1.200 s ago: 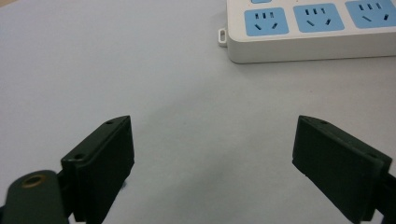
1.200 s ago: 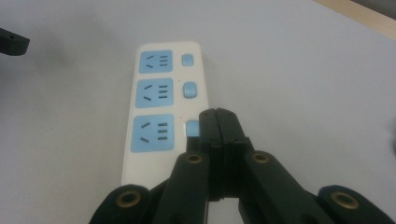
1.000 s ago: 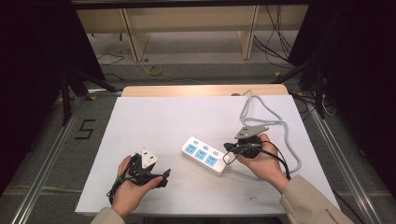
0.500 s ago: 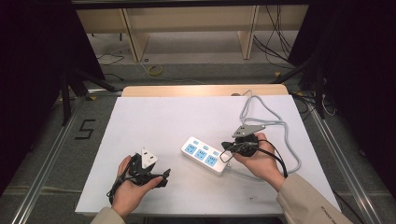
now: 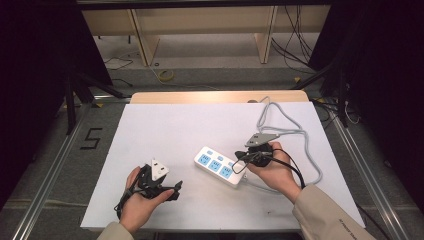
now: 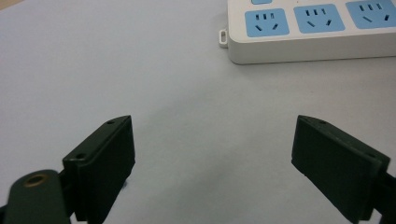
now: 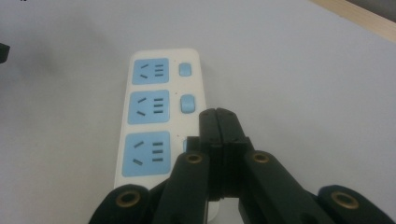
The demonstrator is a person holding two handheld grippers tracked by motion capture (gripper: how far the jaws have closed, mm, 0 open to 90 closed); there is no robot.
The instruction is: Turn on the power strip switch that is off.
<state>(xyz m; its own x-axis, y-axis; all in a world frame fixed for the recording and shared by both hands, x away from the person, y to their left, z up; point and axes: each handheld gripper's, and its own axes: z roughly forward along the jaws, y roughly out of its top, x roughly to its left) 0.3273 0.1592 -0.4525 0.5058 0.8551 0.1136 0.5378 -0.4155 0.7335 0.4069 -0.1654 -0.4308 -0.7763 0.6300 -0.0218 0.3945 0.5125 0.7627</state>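
Glossy white plastic power strip (image 7: 161, 116), matt table (image 5: 175, 130).

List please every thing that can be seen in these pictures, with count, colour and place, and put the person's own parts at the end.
power strip: one, white with three blue sockets and blue switches, right of the table's middle
cord: one, grey, loops from the strip toward the far right of the table
table: one, white top with a wooden far edge
shelves: light wood, beyond the table
floor mark "5": one, black, left of the table
left gripper: one, black, jaws wide apart and holding nothing, near left of the table
right gripper: one, black, jaws closed together over the strip's nearest switch
hands: two, each holding a gripper; beige sleeves
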